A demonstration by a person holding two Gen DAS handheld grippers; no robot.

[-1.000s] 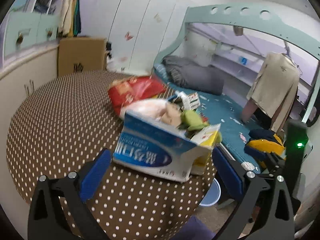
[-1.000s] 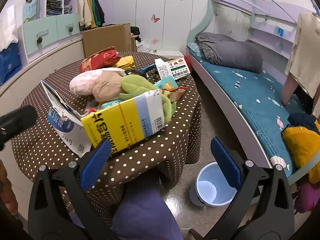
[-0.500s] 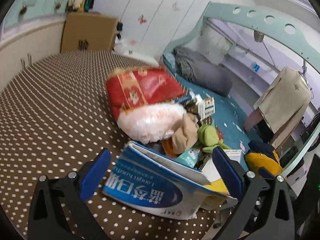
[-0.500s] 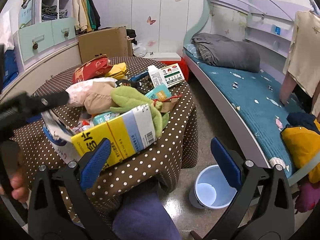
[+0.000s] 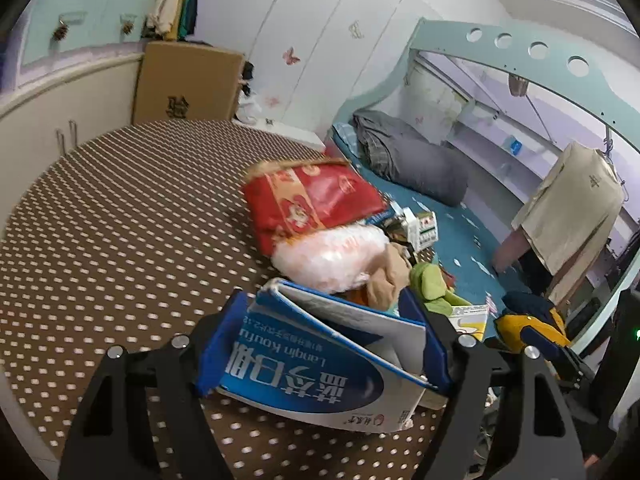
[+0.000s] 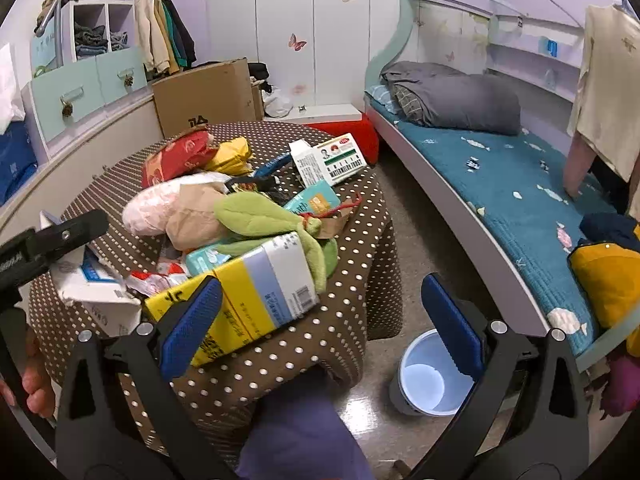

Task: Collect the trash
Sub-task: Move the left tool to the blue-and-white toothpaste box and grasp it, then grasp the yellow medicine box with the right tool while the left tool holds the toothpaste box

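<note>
A blue and white carton (image 5: 304,372) lies at the near rim of the dotted table (image 5: 120,220), its flap gaping. My left gripper (image 5: 332,340) is closing around it, and both blue pads touch the carton's ends. Behind it sits a trash heap: a red snack bag (image 5: 312,200), a pink plastic bag (image 5: 332,256) and green cloth (image 5: 432,284). In the right wrist view my right gripper (image 6: 320,320) stands open over the table's front edge, with a yellow carton (image 6: 248,292) lying against its left pad. The left gripper's finger (image 6: 60,236) shows at the far left.
A pale blue bin (image 6: 424,376) stands on the floor below the table's right side. A bed with a teal cover (image 6: 512,184) runs along the right. A cardboard box (image 6: 204,92) and cabinets stand behind the table. A hand (image 6: 36,380) shows at the lower left.
My left gripper slid forward until the blue and white carton lay between its jaws, and the jaws narrowed onto it. The right gripper stayed open and hardly moved.
</note>
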